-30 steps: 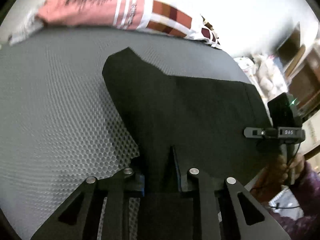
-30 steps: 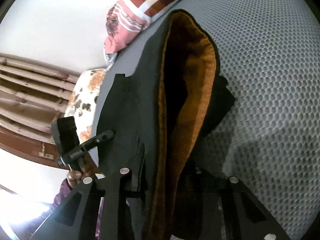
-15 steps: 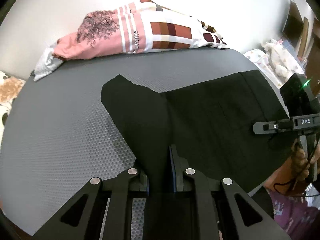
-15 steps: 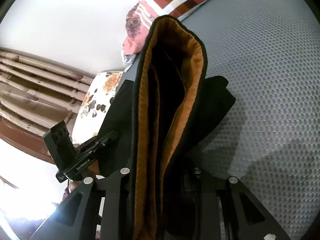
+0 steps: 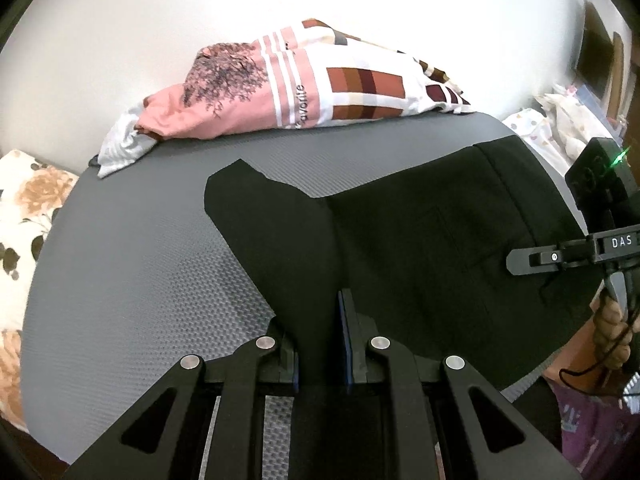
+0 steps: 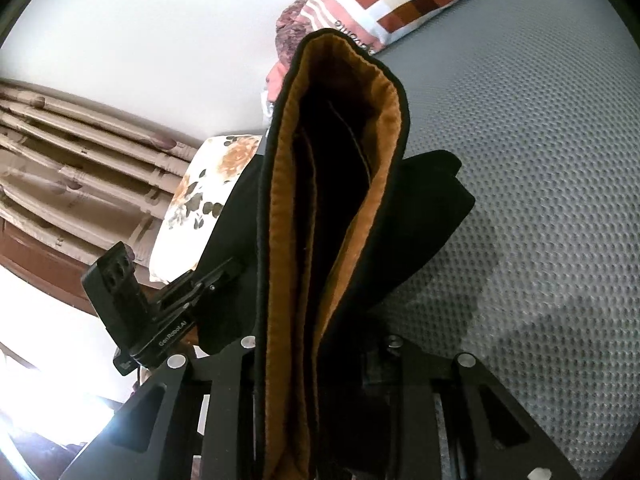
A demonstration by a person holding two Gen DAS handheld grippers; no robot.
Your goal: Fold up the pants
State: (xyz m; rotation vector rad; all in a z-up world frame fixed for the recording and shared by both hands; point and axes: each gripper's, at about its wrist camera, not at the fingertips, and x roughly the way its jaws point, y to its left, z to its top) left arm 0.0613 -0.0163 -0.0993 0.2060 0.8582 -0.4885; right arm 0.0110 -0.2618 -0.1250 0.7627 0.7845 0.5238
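Lying: black pants (image 5: 420,248) are spreading over the grey mat (image 5: 132,264), ahead of both claws.
Left gripper (image 5: 320,344): closing its fingers on a folded pants edge that is running forward between them.
Right gripper (image 6: 320,356): clamping the waistband, which is standing open ahead, showing its orange lining (image 6: 288,208).
Beyond: a patterned pillow (image 5: 320,92) is resting at the mat's far edge.
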